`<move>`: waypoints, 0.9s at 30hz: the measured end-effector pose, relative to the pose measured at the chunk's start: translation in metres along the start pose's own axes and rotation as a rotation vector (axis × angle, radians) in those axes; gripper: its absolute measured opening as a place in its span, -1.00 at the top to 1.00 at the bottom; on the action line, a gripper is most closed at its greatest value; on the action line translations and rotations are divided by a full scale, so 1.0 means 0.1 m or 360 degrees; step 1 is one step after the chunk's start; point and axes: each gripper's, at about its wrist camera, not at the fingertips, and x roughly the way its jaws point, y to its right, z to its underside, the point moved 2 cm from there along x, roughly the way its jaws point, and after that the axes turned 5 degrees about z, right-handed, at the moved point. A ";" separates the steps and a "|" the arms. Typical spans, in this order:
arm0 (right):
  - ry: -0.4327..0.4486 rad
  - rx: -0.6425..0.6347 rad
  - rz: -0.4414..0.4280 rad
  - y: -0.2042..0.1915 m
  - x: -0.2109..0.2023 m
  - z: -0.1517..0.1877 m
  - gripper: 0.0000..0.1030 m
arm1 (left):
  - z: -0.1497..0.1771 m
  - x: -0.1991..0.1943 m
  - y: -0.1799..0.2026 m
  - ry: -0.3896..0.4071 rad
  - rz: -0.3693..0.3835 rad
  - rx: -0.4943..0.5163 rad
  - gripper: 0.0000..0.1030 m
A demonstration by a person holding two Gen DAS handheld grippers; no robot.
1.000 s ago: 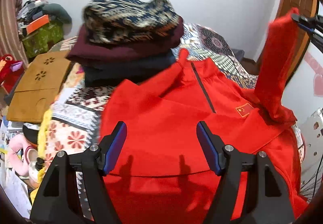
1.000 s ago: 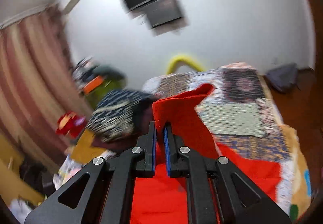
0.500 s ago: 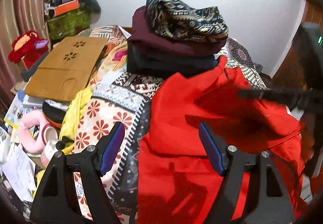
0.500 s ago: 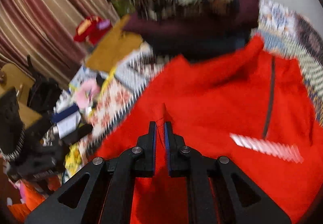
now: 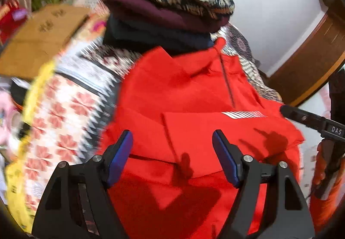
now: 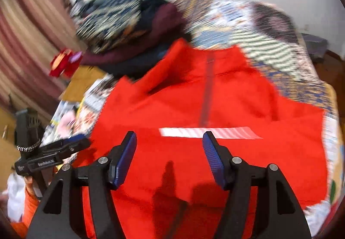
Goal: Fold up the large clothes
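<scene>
Jacket flat on bed under both tongs; left tongs wide, empty; right tongs just opening, empty.

A home bedroom: patterned bedspread, stacked folded clothes, striped curtain, wooden door.

You have open room above the red jacket; the stack of folded clothes blocks its collar end
</scene>
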 end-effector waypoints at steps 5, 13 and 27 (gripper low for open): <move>0.0100 0.0183 0.0178 0.59 -0.24 0.12 -0.20 | 0.00 0.33 -0.04 -0.0200 0.0218 -0.0141 -0.16; 0.0187 0.0521 0.0353 1.42 -0.57 0.48 -0.20 | 0.01 0.83 -0.09 -0.0429 0.0340 -0.0277 -0.05; 0.0191 0.0697 0.0375 1.80 -0.58 0.52 -0.21 | -0.57 0.30 0.72 -0.0058 0.0128 0.0226 0.90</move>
